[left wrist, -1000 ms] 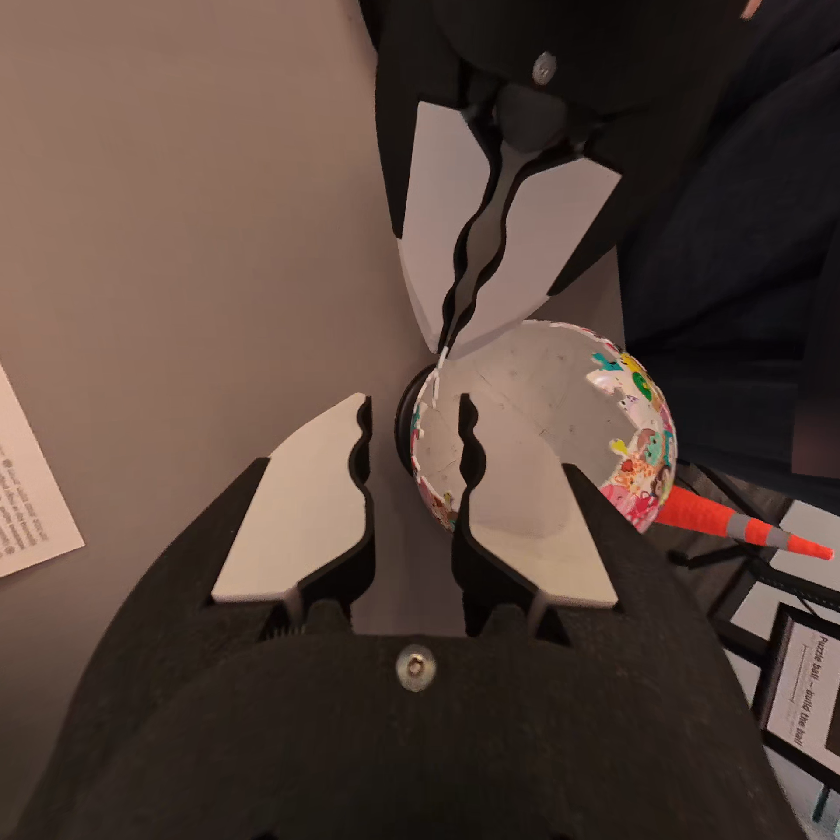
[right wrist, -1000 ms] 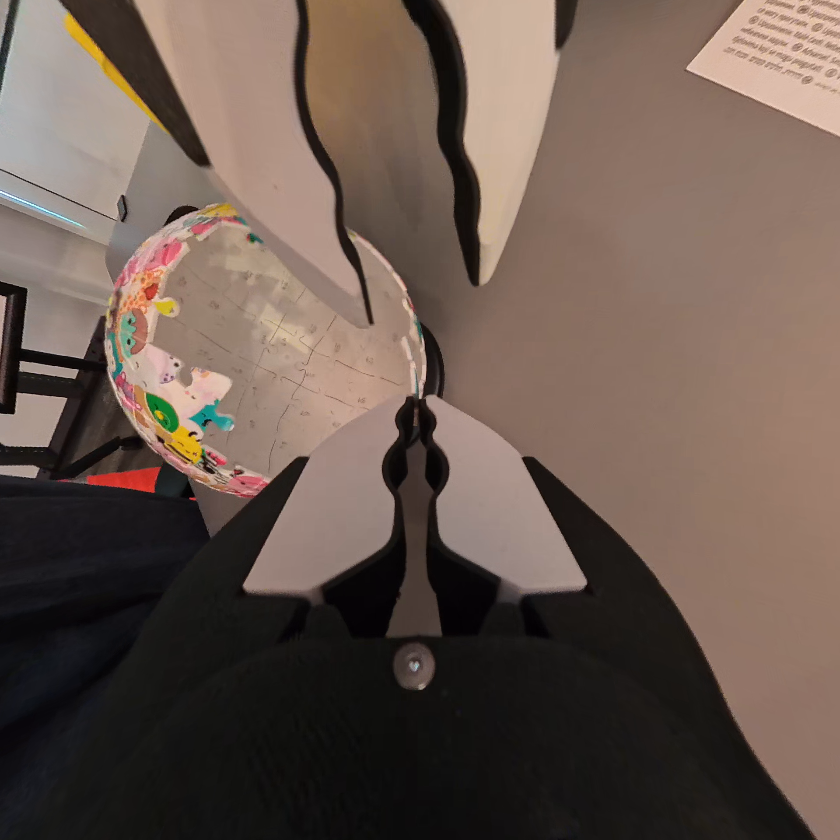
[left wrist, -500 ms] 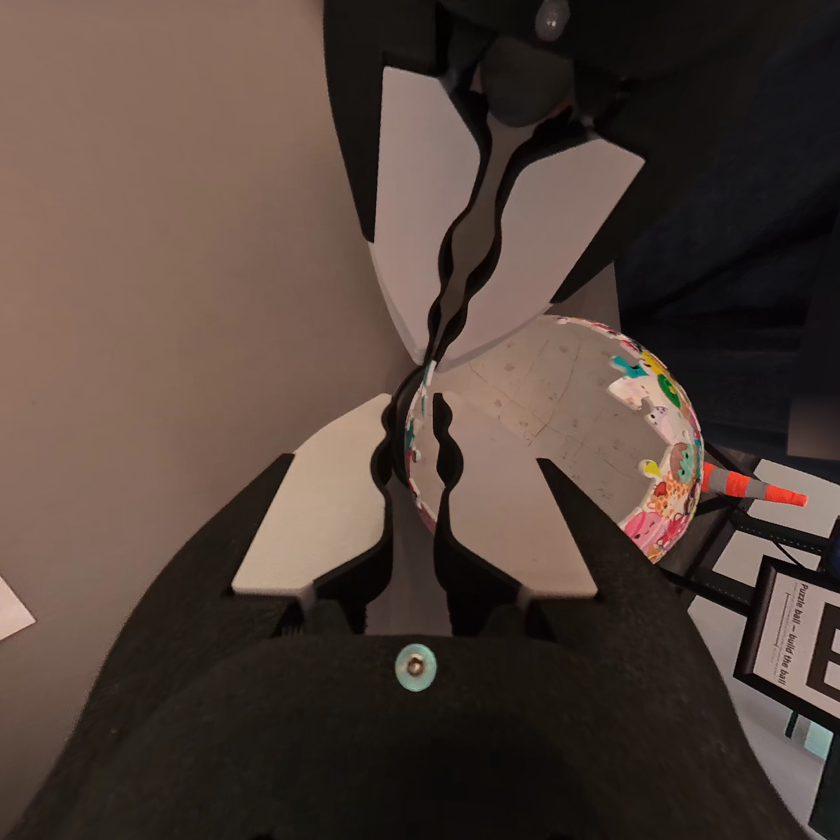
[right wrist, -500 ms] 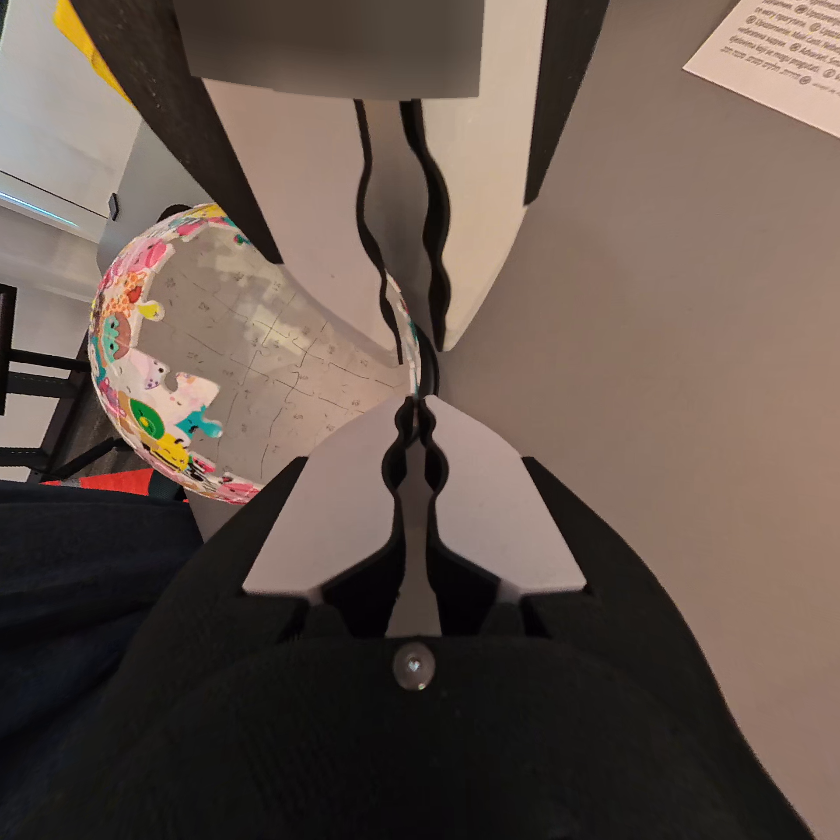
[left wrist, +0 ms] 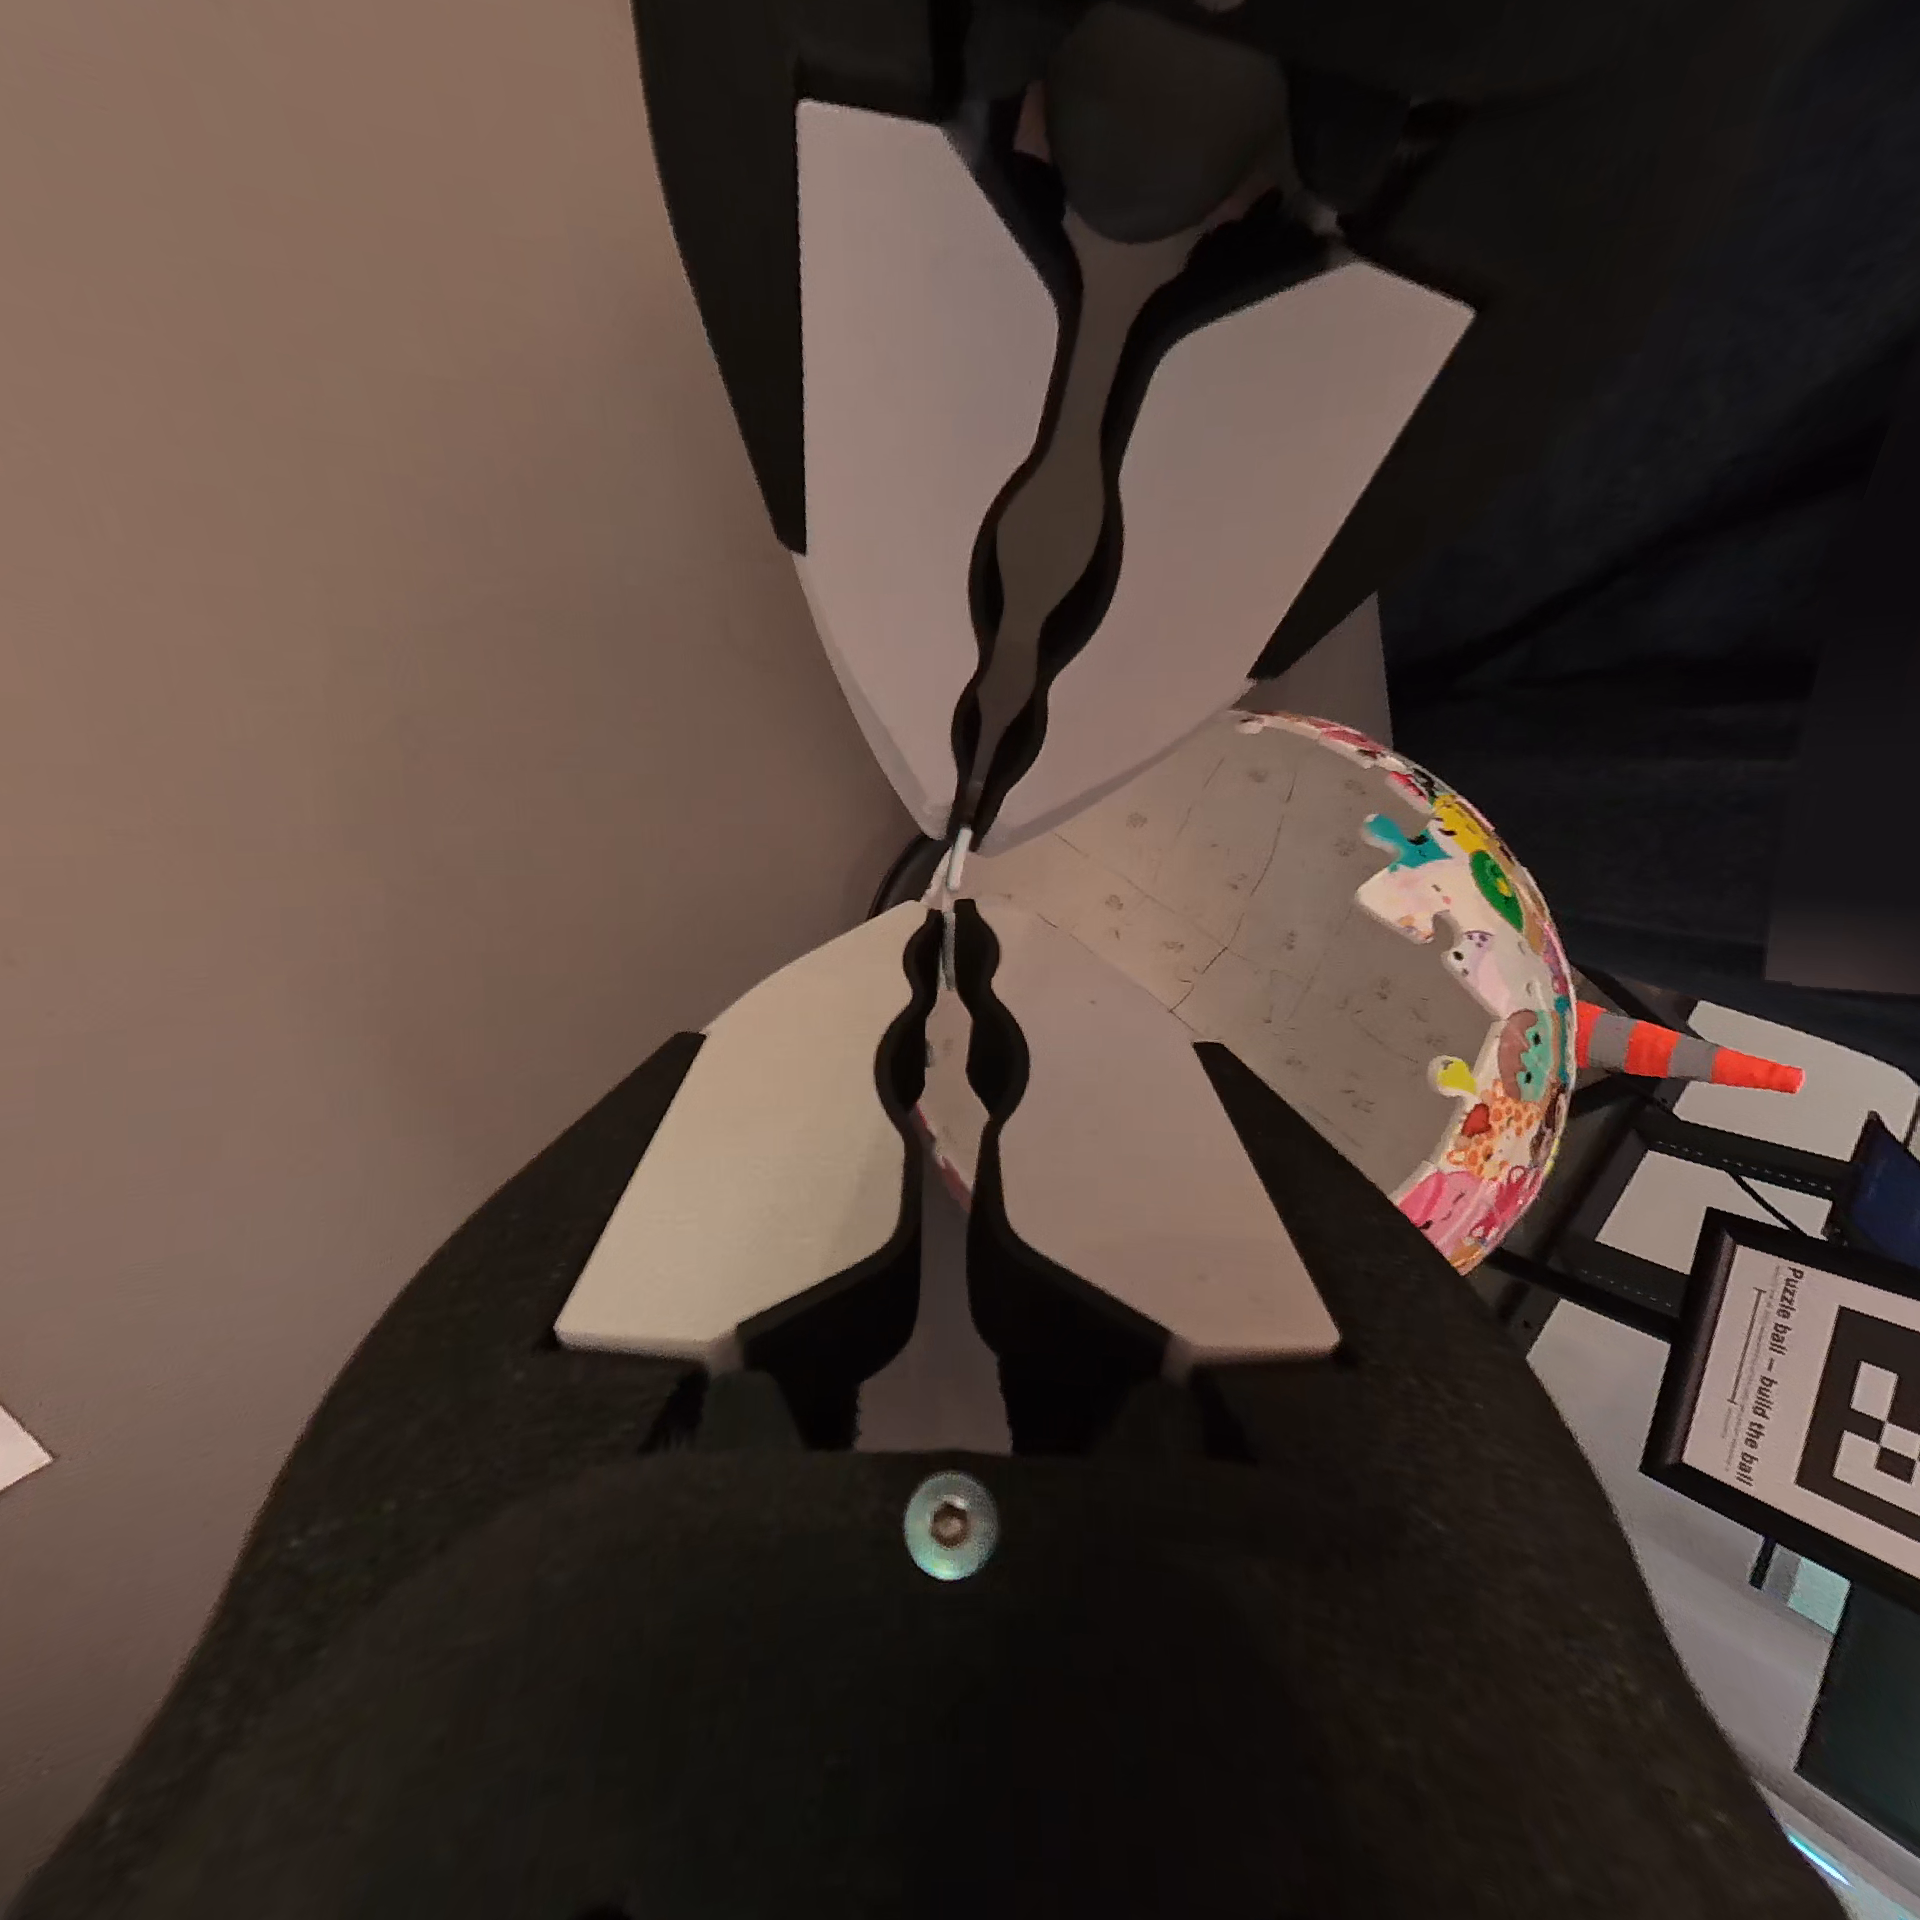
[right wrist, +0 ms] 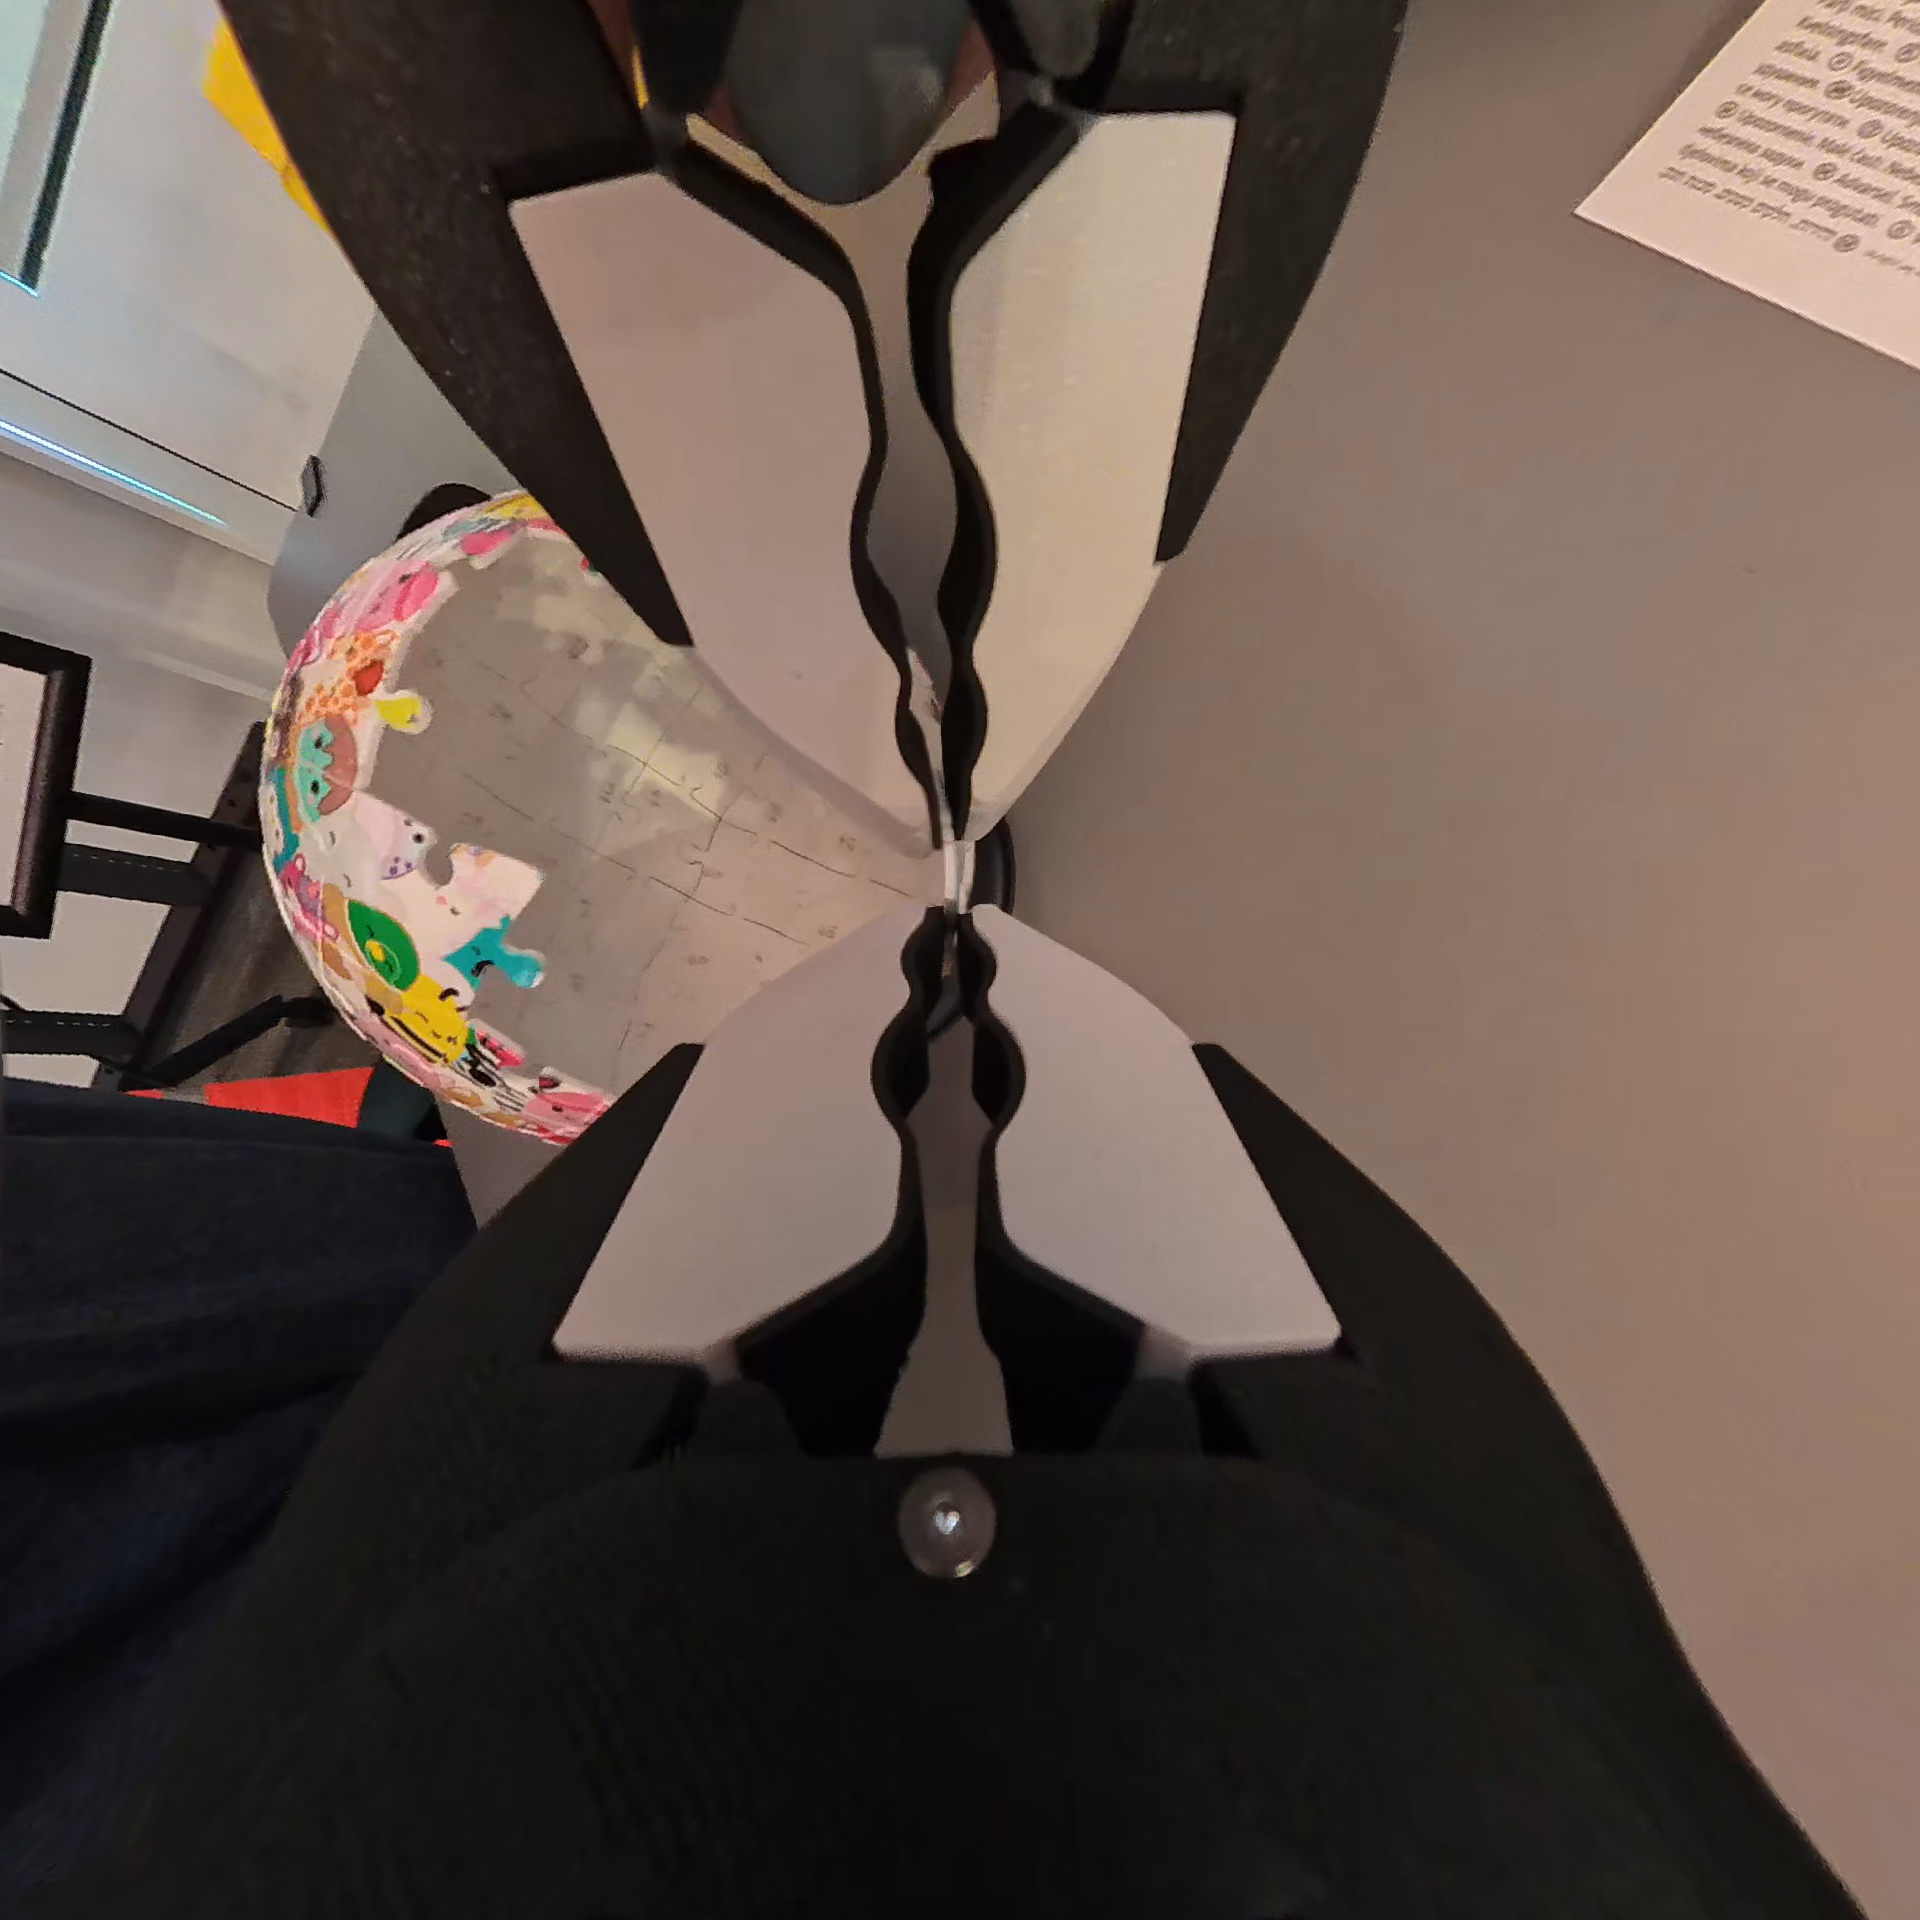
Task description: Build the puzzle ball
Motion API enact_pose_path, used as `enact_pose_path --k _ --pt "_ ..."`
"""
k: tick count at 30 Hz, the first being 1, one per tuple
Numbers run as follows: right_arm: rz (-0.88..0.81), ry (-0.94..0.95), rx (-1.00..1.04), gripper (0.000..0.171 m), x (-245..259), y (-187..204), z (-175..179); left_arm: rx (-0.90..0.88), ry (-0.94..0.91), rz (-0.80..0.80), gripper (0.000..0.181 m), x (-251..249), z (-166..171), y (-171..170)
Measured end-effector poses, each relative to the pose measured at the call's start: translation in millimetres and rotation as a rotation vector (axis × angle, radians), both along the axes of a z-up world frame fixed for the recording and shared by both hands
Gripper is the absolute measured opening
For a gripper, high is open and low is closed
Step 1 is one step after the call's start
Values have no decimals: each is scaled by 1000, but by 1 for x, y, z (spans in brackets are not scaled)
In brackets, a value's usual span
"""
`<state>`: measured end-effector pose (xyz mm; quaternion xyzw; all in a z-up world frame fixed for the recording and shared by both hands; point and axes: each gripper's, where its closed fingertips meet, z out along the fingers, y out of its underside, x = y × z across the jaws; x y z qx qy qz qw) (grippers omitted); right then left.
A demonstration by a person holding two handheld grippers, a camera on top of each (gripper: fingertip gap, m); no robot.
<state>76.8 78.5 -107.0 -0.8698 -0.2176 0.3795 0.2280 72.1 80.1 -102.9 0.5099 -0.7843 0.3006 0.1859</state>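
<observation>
A plain grey tabletop (left wrist: 364,623) fills the left of the left wrist view, a white paper corner (left wrist: 16,1449) at its edge. At centre the left gripper (left wrist: 948,935) and right gripper (left wrist: 966,821) meet tip to tip, each clenched on the puzzle ball (left wrist: 1299,966) rim. Right lie a striped orange cone (left wrist: 1683,1060) and a framed sign (left wrist: 1808,1392)
</observation>
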Motion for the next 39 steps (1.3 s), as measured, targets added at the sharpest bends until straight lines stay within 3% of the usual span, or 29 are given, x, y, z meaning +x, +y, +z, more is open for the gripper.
enact_pose_path --k 16,20,22,26,39 --pt "16 164 -44 3 2 2 7 -18 -40 8 2 4 5 1" --pt "32 145 -53 3 0 -1 5 -43 -24 0 3 3 5 -2" --pt "45 131 -56 3 -3 -4 4 -29 -15 16 20 5 5 2" --pt "28 33 9 3 -2 0 1 16 18 -7 29 4 2 8" --pt "40 -10 -12 3 -3 -3 -9 22 73 -55 19 -2 0 11"
